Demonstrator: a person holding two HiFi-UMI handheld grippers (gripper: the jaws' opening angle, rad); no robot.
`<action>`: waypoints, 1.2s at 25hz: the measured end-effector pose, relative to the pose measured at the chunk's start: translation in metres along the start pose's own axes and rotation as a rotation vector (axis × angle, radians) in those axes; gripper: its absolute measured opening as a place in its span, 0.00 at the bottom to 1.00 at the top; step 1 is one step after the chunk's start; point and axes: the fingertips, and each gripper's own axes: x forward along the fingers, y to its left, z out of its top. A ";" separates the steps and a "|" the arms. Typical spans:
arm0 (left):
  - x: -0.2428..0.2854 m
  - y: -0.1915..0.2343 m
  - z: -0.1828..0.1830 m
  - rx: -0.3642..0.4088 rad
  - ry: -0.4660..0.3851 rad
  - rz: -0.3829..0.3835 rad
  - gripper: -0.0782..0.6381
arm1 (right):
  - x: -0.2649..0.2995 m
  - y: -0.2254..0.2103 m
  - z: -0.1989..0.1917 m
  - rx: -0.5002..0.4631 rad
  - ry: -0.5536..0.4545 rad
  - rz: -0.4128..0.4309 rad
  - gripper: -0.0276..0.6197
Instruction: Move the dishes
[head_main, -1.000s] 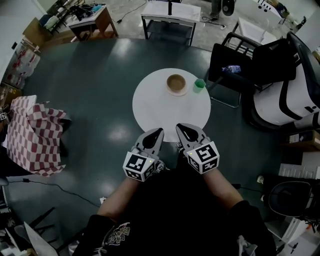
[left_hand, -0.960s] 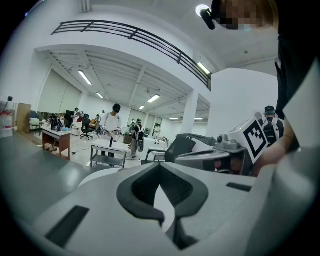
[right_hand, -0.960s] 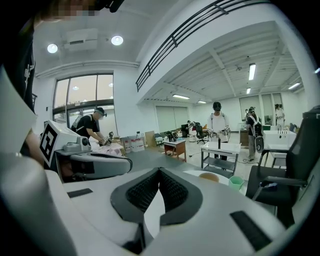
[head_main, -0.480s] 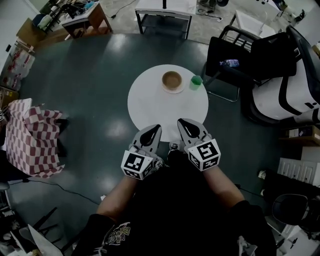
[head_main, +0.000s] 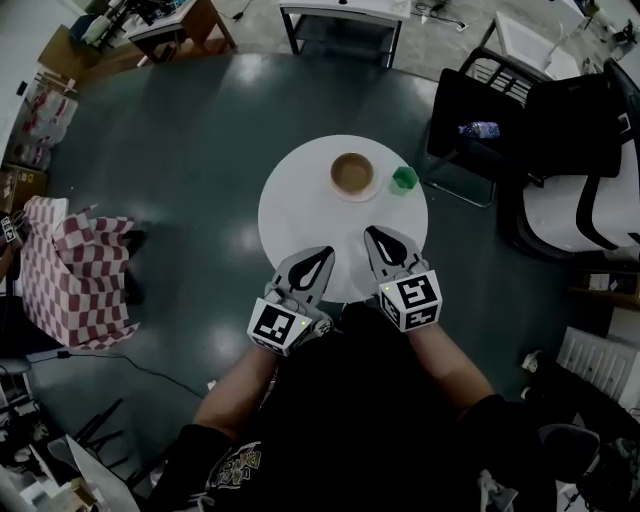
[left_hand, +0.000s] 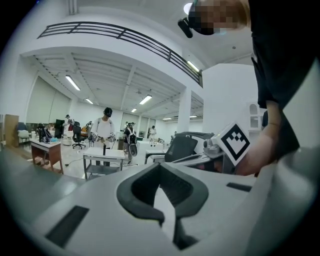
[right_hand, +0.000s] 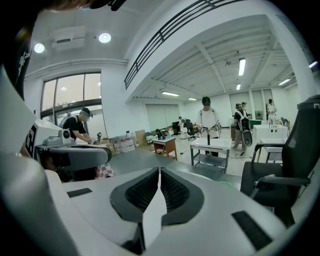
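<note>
my right hand-held gripper (head_main: 378, 240) is pinched shut on nothing, and my left hand-held gripper (head_main: 318, 258) likewise; over the last second i've brought both forward over the near rim of the round white surface (head_main: 300, 205); the brown bowl (head_main: 352, 172) and green cup (head_main: 404, 178) sit untouched at its far side, well apart from both; i judge the reach has only begun, and the jaws must open before any pick.

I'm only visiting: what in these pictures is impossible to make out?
- Bowl: in the head view it is too small to show whether anything is in it.
- Green cup: in the head view it is too small and soft to tell its contents.
- Table: in the head view its base is hidden under its own white top.
</note>
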 end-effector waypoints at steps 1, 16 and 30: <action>0.004 0.004 -0.001 -0.005 0.002 0.008 0.12 | 0.006 -0.004 -0.001 0.005 0.006 0.006 0.08; 0.049 0.041 -0.022 -0.034 0.039 0.007 0.12 | 0.075 -0.064 -0.042 0.256 0.090 -0.067 0.17; 0.064 0.082 -0.039 0.019 0.125 -0.233 0.12 | 0.127 -0.107 -0.109 0.757 0.112 -0.380 0.18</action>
